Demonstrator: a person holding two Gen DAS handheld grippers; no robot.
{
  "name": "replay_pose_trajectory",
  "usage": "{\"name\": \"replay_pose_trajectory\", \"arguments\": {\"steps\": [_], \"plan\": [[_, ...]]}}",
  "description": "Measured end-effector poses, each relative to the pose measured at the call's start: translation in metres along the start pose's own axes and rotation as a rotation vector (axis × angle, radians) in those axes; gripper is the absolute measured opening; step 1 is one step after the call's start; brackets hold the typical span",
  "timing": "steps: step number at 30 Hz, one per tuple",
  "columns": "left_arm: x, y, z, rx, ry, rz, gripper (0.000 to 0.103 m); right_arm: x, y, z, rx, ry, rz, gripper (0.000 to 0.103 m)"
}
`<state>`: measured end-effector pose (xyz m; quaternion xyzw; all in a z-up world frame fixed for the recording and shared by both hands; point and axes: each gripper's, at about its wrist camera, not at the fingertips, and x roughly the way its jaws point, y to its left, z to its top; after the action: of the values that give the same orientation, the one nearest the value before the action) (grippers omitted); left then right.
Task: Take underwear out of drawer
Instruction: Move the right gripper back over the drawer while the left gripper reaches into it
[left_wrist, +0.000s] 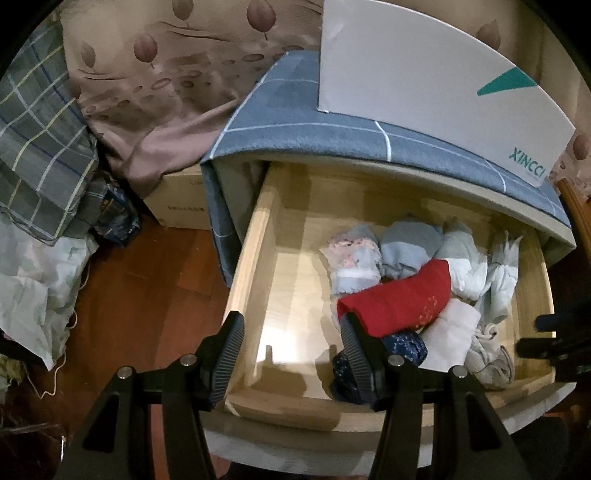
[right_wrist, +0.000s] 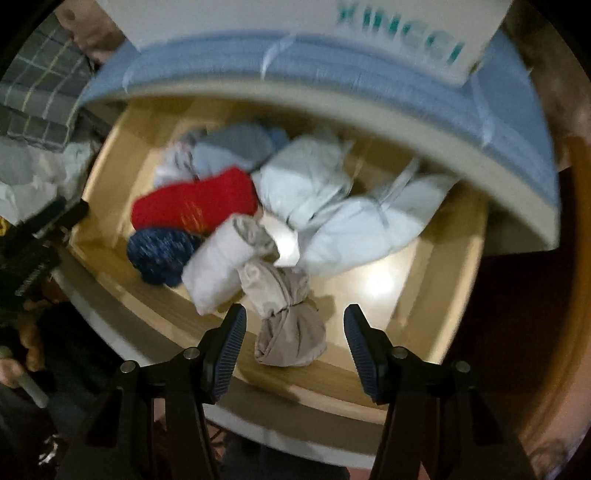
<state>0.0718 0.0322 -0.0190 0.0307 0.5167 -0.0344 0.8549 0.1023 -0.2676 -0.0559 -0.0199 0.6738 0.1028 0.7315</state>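
The drawer (left_wrist: 255, 236) was found pulled out, its pale wood walls and floor smooth and bare along the left side. The left claw (left_wrist: 291, 354) was held wide over the front left corner, with nothing between its ribbed pads. The underwear was gathered toward the right half of the drawer as soft rolled bundles. From left to right in the left wrist view, a floral white roll (left_wrist: 351, 266), a pale blue roll (left_wrist: 406, 247), a red roll (left_wrist: 399, 299) and a dark blue speckled roll (left_wrist: 402, 343) were noted, with white pieces beyond them. In the blurred right wrist view, a beige knotted bundle (right_wrist: 288, 317) was seen lying against the front wall. The right claw (right_wrist: 295, 347) was positioned directly above it, jaws apart on either side and not pressing on it. All pieces were judged light, limp and compressible, unlikely to slip from ribbed pads. A pinch across the cinched waist of the beige bundle was judged the surest hold; a loose fold might unroll when lifted.
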Motion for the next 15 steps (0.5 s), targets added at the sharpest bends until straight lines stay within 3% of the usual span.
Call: {"name": "replay_pose_trajectory", "arguments": {"steps": [15], "plan": [[0.021,-0.021,-0.004,0.119,0.139,-0.128,0.056,0.080,0.016,0.003,-0.058,0.144,-0.005,0.059]]}}
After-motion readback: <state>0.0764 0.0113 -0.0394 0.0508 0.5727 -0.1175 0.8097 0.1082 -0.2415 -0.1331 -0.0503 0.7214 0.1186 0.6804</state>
